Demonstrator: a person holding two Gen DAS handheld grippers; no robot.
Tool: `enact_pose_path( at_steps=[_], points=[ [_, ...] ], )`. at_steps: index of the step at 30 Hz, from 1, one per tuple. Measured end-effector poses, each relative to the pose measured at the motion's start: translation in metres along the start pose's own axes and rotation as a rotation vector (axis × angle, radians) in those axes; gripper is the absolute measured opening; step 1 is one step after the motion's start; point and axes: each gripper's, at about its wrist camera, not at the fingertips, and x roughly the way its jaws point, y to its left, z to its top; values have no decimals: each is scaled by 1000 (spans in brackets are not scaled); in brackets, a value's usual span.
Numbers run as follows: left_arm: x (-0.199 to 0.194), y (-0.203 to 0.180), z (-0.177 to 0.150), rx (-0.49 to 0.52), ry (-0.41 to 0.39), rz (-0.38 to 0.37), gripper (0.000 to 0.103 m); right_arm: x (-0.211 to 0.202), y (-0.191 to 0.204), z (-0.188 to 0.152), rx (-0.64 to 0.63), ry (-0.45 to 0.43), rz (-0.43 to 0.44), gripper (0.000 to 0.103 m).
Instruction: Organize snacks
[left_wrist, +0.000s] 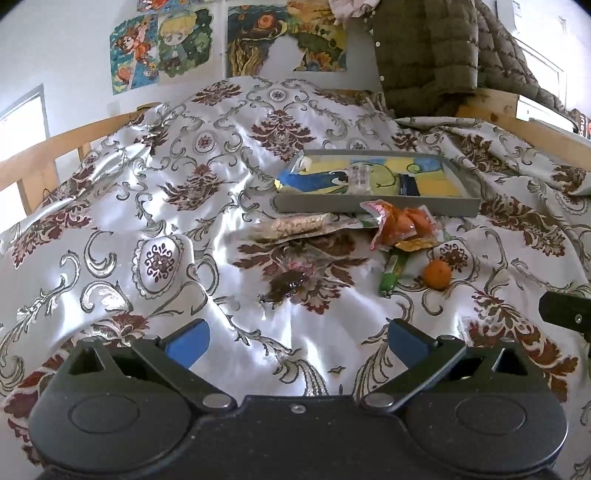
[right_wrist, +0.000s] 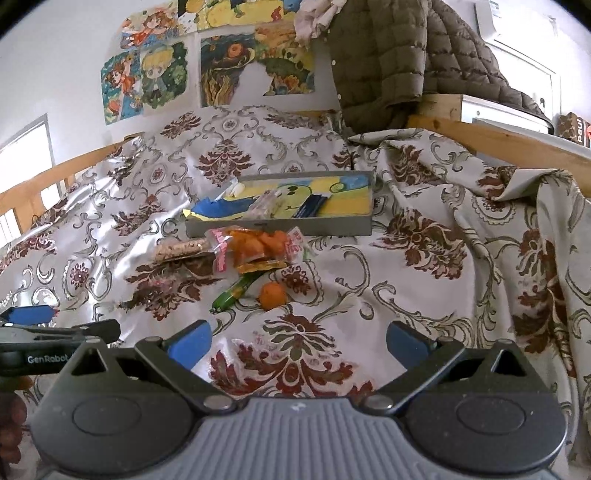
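A grey tray (left_wrist: 373, 211) (right_wrist: 280, 226) with a colourful picture lining lies on a patterned bedspread; a blue packet, a clear packet and a dark bar rest inside. In front of it lie loose snacks: an orange snack bag (left_wrist: 402, 225) (right_wrist: 258, 242), a clear pack of beige biscuits (left_wrist: 295, 226) (right_wrist: 181, 250), a green stick pack (left_wrist: 392, 275) (right_wrist: 234, 293), a small orange fruit (left_wrist: 437, 274) (right_wrist: 272, 294) and a clear wrapper with dark sweets (left_wrist: 291, 275). My left gripper (left_wrist: 295, 341) and right gripper (right_wrist: 295, 341) hover open and empty, short of the snacks.
The silvery bedspread (left_wrist: 147, 206) with maroon motifs is rumpled into folds. Wooden bed rails (left_wrist: 40, 155) (right_wrist: 498, 136) run along both sides. An olive quilted jacket (right_wrist: 388, 62) hangs behind the tray, and posters (left_wrist: 162, 48) cover the wall. The left gripper's body (right_wrist: 44, 332) shows at the right view's left edge.
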Motion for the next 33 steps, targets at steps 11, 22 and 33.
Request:
enact_pose_path(
  at_steps=[11,22,33],
  points=[
    [6,-1,4,11,10,21,102,9,1,3,10,7,-6,103],
    [13,-2,13,26,-6,42,102,22,8,9,-7,-21,6,103],
    [38,-2,26,-12,26,68,102,41,3,22,-2,-43,3,103]
  ],
)
